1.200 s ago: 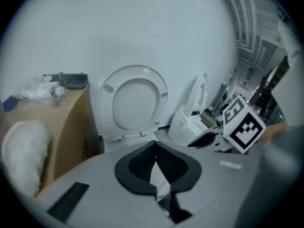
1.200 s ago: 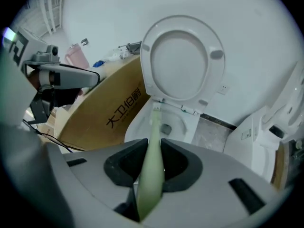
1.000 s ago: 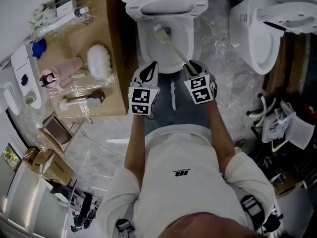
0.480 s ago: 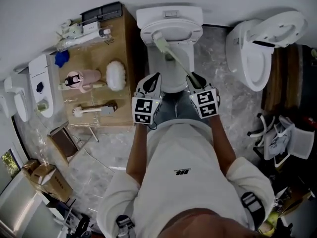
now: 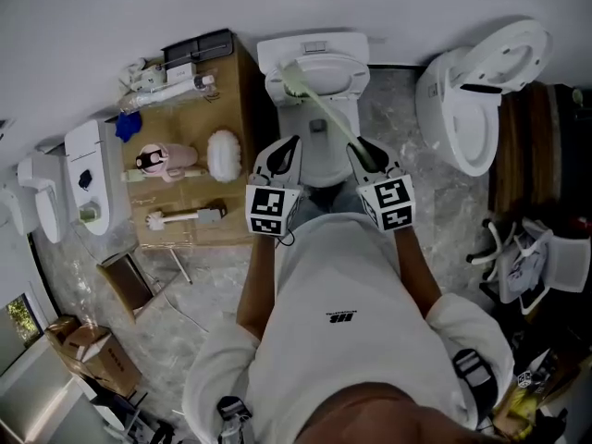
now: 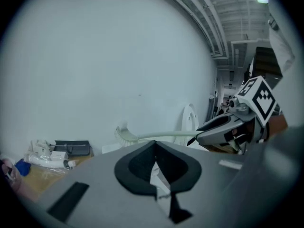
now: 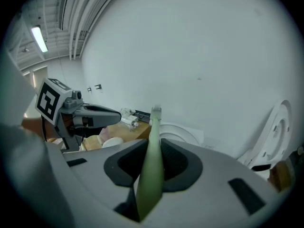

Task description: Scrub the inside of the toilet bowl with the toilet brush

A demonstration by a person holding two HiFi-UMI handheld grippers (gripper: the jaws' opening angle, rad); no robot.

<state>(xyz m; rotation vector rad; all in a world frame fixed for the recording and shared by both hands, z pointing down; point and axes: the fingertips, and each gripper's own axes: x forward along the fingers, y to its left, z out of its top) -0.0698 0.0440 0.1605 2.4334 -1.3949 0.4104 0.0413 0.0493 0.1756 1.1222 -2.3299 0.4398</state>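
A white toilet (image 5: 324, 146) stands against the far wall, and its rim (image 7: 183, 133) shows in the right gripper view. My right gripper (image 5: 361, 151) is shut on the pale green handle of the toilet brush (image 5: 324, 111). The handle (image 7: 151, 170) runs out between the jaws of the right gripper (image 7: 153, 146), and its bristle head (image 7: 156, 111) hangs in the air above the toilet, near the wall. My left gripper (image 5: 287, 148) hovers beside it on the left, shut and holding nothing (image 6: 154, 144). The left gripper view also shows the brush (image 6: 156, 136).
A wooden stand (image 5: 242, 91) left of the toilet carries a white round brush (image 5: 223, 154), a pink bottle (image 5: 166, 160) and a scrub brush (image 5: 185, 216). A second toilet (image 5: 476, 91) with its lid up stands at the right. Bags and clutter (image 5: 527, 257) lie at the right.
The brush head has risen out of the bowl and now hangs up near the tank. The head camera has pulled back, showing more floor. Both grippers hold their places.
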